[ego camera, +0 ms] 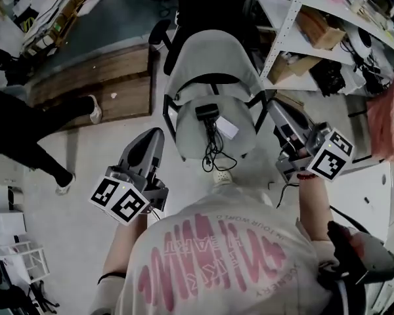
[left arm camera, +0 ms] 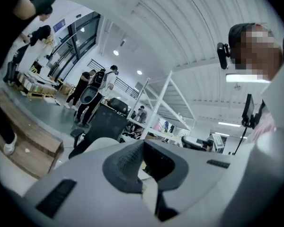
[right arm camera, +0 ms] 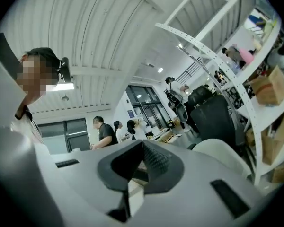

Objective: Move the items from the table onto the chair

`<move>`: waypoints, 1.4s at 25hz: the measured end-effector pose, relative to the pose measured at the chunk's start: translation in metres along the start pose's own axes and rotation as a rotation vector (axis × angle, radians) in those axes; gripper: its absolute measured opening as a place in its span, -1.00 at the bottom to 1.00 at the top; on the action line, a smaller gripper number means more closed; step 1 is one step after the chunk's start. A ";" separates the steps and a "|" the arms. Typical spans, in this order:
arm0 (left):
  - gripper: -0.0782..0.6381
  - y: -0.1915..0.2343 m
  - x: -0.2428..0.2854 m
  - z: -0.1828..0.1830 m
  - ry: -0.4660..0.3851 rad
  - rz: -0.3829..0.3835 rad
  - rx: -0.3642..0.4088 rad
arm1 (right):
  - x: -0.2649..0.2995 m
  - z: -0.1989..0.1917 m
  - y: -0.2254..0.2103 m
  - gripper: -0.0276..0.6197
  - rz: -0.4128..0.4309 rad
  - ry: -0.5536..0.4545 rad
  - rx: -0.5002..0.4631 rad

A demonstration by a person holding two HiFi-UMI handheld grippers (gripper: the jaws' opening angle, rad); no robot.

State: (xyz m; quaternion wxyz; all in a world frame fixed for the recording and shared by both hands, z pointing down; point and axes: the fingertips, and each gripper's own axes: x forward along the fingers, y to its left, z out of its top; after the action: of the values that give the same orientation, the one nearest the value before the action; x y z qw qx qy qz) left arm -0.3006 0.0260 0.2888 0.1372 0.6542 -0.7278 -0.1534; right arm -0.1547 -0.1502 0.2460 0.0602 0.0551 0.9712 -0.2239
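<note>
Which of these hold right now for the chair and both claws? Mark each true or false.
1. The right claw is shut with nothing in it. True.
2. The left claw grips a black cable. False: it is shut and empty.
3. A black device with a cable lies on the seat of the chair. True.
4. In the head view, the shelf rack stands to the left of the chair. False: it stands to the chair's right.
</note>
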 end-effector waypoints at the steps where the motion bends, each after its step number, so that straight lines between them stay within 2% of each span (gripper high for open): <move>1: -0.76 -0.007 -0.001 -0.001 -0.004 -0.027 -0.003 | -0.009 -0.002 0.005 -0.87 -0.023 0.000 -0.025; 4: -0.76 -0.033 -0.001 -0.007 0.016 -0.125 -0.015 | -0.040 -0.007 0.015 -0.87 -0.106 -0.005 -0.079; 8: -0.76 -0.072 0.005 -0.022 0.084 -0.238 0.026 | -0.084 -0.009 0.030 -0.87 -0.168 -0.043 -0.051; 11: -0.75 -0.098 0.020 -0.041 0.147 -0.334 0.056 | -0.127 -0.019 0.034 -0.85 -0.299 -0.049 -0.075; 16: -0.76 -0.153 0.040 -0.073 0.211 -0.502 0.009 | -0.199 -0.026 0.034 -0.85 -0.491 -0.058 -0.129; 23: -0.76 -0.246 0.067 -0.110 0.295 -0.708 0.013 | -0.301 -0.023 0.042 -0.85 -0.664 -0.131 -0.129; 29: -0.75 -0.326 0.088 -0.143 0.360 -0.812 -0.009 | -0.404 -0.020 0.038 -0.84 -0.810 -0.174 -0.100; 32: -0.76 -0.361 0.088 -0.162 0.383 -0.841 -0.010 | -0.467 -0.027 0.034 -0.78 -0.910 -0.141 -0.106; 35: -0.76 -0.386 0.084 -0.176 0.398 -0.838 0.007 | -0.529 -0.031 0.022 -0.59 -0.995 -0.071 -0.143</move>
State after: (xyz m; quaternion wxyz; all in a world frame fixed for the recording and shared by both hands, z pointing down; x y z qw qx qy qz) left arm 0.1118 -0.1030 0.2941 0.1980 0.9092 -0.3607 -0.0644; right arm 0.3669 -0.1595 0.3388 -0.0169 -0.4264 0.8901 -0.1600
